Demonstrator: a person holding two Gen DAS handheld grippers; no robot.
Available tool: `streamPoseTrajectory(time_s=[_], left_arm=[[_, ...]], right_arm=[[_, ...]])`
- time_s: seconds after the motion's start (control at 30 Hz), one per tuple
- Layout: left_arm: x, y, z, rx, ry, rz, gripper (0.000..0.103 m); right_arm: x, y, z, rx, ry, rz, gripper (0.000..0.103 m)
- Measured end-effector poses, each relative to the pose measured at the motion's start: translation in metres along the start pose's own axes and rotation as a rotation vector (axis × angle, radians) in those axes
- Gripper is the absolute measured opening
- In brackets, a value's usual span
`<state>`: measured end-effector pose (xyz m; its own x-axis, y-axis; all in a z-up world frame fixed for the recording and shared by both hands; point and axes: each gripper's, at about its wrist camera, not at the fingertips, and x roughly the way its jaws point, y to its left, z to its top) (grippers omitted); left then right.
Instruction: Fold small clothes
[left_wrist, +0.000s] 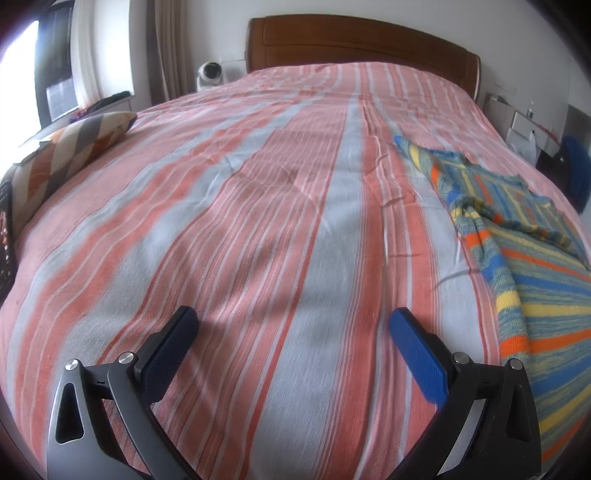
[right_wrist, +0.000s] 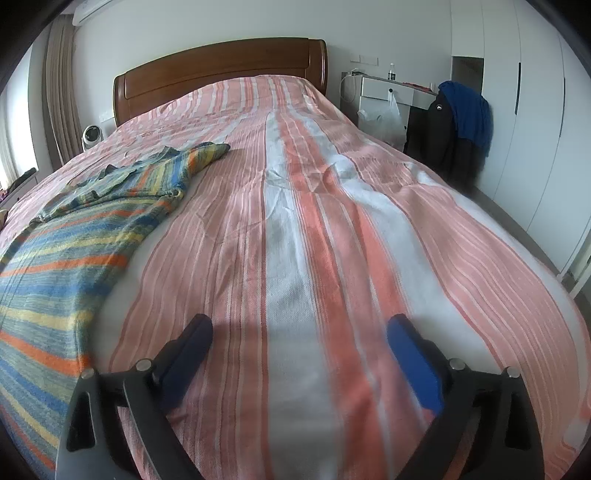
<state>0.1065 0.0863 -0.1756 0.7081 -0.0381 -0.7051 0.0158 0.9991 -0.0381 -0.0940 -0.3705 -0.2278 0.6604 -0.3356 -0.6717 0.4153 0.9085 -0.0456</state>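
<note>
On the bed (left_wrist: 258, 206), a striped knitted sweater (left_wrist: 524, 258) is lying spread out over the pink-and-white striped cover, between the 2 grippers. The left gripper (left_wrist: 291, 325) is hovering over bare cover, its blue pads spread wide with nothing between them. The right gripper (right_wrist: 299, 332) is also standing wide apart over bare cover, holding nothing, with the sweater (right_wrist: 74, 251) lying just beside its left finger.
</note>
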Motion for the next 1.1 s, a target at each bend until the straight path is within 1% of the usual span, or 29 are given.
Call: streamPoseTrajectory(time_s=[0.27, 1.1], left_arm=[[0.0001, 0.0001, 0.0000, 0.000, -0.001, 0.000, 0.103], [0.0010, 0.0000, -0.0002, 0.002, -0.002, 0.001, 0.103]], right_arm=[[0.0030, 0.0001, -0.0022, 0.003, -0.009, 0.001, 0.098], [0.0045, 0.0003, -0.0023, 0.002, -0.009, -0.003, 0.099]])
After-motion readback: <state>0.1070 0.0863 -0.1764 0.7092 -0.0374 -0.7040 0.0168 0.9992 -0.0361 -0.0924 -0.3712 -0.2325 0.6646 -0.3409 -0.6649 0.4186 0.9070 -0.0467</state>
